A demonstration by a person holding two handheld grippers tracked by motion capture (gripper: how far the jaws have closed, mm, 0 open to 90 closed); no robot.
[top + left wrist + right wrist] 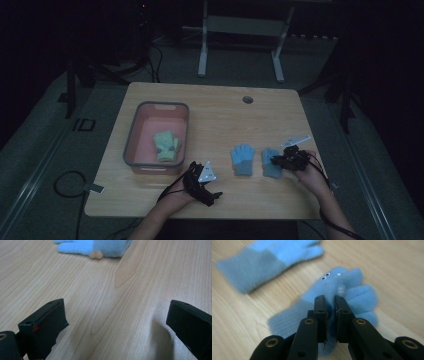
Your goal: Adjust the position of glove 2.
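My right hand-held gripper [331, 302] is clenched on a blue glove [352, 290]: its two flat black jaws pinch a fold of the soft, fuzzy knit near the fingers. This glove has small googly eyes on it and a darker grey-blue ribbed cuff. In the high view it lies on the right part of the wooden worktop [220, 110], under my right hand [310, 172]. A second blue glove [243, 159] of the same fluffy material lies flat just beside it, to the left, fingers away from me. My left hand-held gripper [115, 327] is released, the square black jaws stand wide apart over bare wood grain with nothing between them. At the left of the worktop stands a rectangular bin [131, 145] with rounded corners, grey rim and pink inside, and a green glove [166, 145] lies in it.
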